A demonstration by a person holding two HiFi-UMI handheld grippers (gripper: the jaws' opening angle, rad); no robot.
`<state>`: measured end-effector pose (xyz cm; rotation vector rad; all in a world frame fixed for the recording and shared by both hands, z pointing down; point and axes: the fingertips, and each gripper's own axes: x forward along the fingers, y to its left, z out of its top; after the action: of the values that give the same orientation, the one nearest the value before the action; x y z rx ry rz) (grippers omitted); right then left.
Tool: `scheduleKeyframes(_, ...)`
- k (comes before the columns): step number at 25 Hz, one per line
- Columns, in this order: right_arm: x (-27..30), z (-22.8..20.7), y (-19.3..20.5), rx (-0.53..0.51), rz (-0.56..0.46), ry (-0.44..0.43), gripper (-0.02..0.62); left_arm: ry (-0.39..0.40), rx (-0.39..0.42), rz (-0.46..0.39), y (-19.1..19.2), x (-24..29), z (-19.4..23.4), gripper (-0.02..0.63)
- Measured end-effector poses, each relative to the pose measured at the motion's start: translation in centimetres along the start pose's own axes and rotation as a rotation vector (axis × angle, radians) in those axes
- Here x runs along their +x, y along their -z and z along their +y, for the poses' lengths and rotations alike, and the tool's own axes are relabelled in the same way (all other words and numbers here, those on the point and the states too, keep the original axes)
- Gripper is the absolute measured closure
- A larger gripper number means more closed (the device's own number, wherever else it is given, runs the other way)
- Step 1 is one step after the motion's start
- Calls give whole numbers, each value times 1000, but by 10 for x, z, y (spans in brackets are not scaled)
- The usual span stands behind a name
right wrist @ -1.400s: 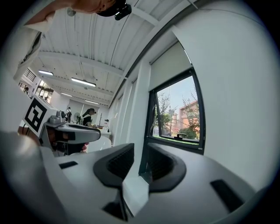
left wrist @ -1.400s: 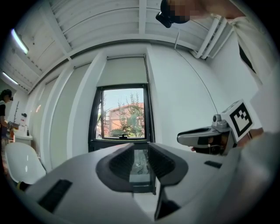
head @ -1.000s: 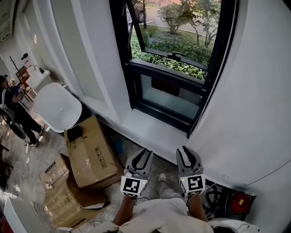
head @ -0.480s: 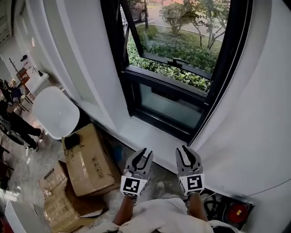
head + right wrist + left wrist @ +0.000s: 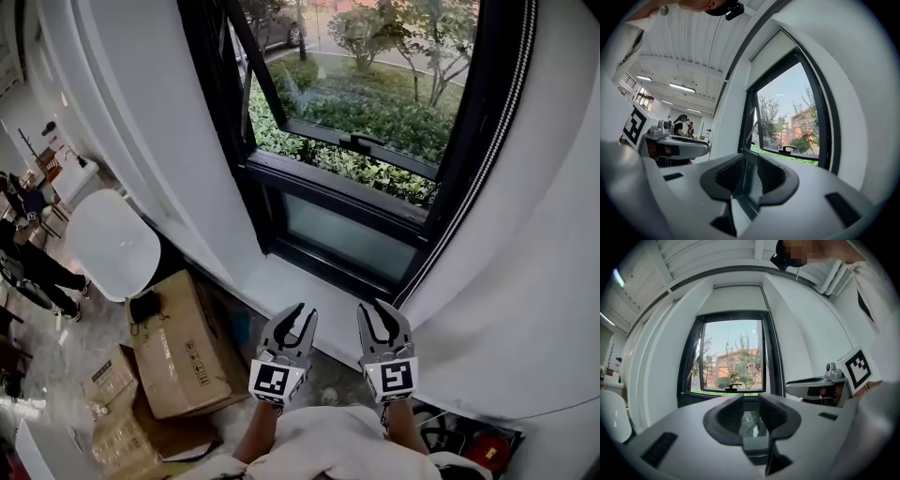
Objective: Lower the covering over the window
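The black-framed window (image 5: 375,150) fills the upper head view, its sash tilted outward. In the left gripper view a white blind (image 5: 731,298) covers only the top strip above the glass. A white bead chain (image 5: 514,103) hangs down the window's right side and shows in the right gripper view as the chain (image 5: 826,117). My left gripper (image 5: 292,319) and right gripper (image 5: 375,317) are side by side near my body, short of the sill. Both are open and empty. Nothing lies between the left gripper's jaws (image 5: 750,401) or the right gripper's jaws (image 5: 750,161).
A white sill (image 5: 291,291) runs under the window. Cardboard boxes (image 5: 178,347) and a white chair (image 5: 112,244) stand at the lower left, with a person (image 5: 28,253) beyond. Cables and a red object (image 5: 487,452) lie on the floor at the lower right.
The head view has tilted up, so more of the window shows and the sill sits lower in the frame. Both grippers stay side by side, open, at much the same spot.
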<state>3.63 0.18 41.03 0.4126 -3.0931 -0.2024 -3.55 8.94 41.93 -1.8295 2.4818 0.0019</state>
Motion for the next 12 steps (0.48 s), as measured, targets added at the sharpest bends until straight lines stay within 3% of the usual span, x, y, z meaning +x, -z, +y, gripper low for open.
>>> scheduleKeyframes(12, 32, -57, 7, 11, 13, 127, 517, 104, 23, -29, -5, 80, -2, 506)
